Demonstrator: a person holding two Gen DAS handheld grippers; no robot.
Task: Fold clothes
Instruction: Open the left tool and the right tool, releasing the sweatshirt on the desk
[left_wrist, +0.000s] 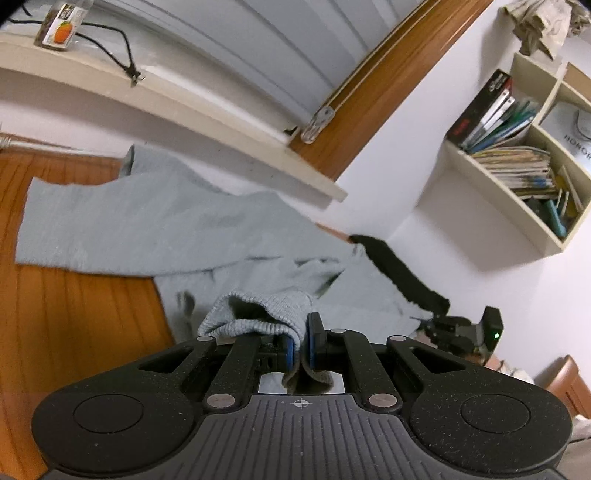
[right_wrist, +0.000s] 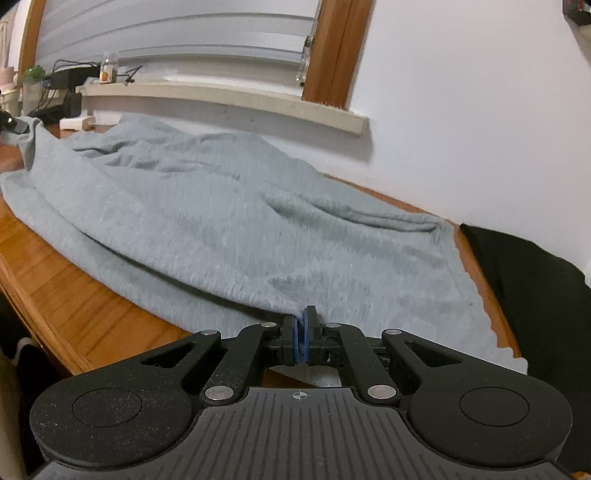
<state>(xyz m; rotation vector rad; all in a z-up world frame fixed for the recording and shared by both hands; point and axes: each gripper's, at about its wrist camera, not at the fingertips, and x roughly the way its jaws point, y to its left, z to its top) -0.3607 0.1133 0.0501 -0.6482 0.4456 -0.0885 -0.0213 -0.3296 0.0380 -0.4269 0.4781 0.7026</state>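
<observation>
A pale blue-grey knit sweater (left_wrist: 147, 221) lies spread over the wooden table (left_wrist: 74, 314). My left gripper (left_wrist: 301, 339) is shut on a ribbed cuff of the sweater, which bunches up over the blue pads (left_wrist: 289, 349) and hangs below them. In the right wrist view the same sweater (right_wrist: 221, 229) covers most of the table (right_wrist: 66, 295). My right gripper (right_wrist: 303, 332) is shut on the near edge of the sweater, a thin fold of knit pinched between its blue pads (right_wrist: 295, 343). The right gripper's body (left_wrist: 465, 330) shows at the lower right of the left wrist view.
A black garment (right_wrist: 535, 288) lies at the table's right end against the white wall. A window sill (right_wrist: 221, 98) with cables and a small jar (right_wrist: 108, 68) runs behind the table. A wall shelf (left_wrist: 517, 166) holds books. The table's front edge is close on the left.
</observation>
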